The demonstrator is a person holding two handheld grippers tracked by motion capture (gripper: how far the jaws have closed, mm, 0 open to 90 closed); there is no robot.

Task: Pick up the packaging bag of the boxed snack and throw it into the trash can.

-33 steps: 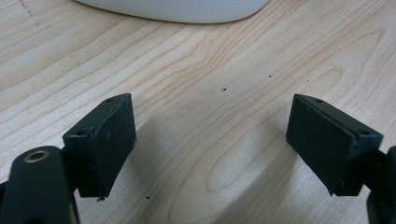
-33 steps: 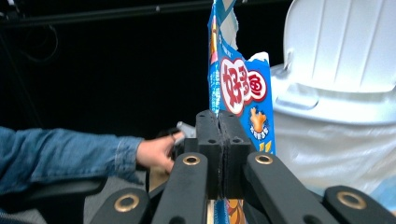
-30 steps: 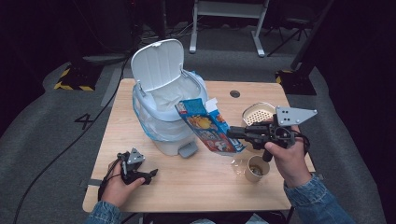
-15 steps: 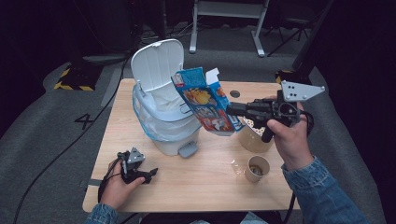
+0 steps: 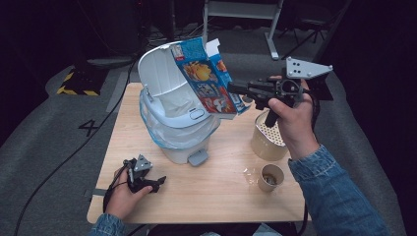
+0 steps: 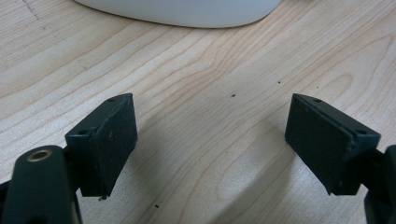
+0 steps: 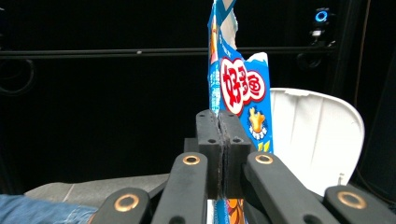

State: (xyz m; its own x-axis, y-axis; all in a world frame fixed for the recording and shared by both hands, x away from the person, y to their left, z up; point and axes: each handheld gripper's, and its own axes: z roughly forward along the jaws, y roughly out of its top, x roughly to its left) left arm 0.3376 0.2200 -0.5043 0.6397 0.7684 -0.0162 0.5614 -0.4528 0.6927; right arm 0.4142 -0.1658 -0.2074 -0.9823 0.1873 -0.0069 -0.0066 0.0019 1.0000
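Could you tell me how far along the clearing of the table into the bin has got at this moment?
Done: the bin's lid stands open. In hand: the right gripper is shut on the blue snack box, held in the air above the white bin. Left: releasing the box into the bin; the paper cup and perforated holder remain on the table. The left gripper rests open on the table.

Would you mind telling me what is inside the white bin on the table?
The white bin is lined with a clear plastic bag that folds over its rim. Its bottom is hidden behind the front wall and the blue snack box held above it.
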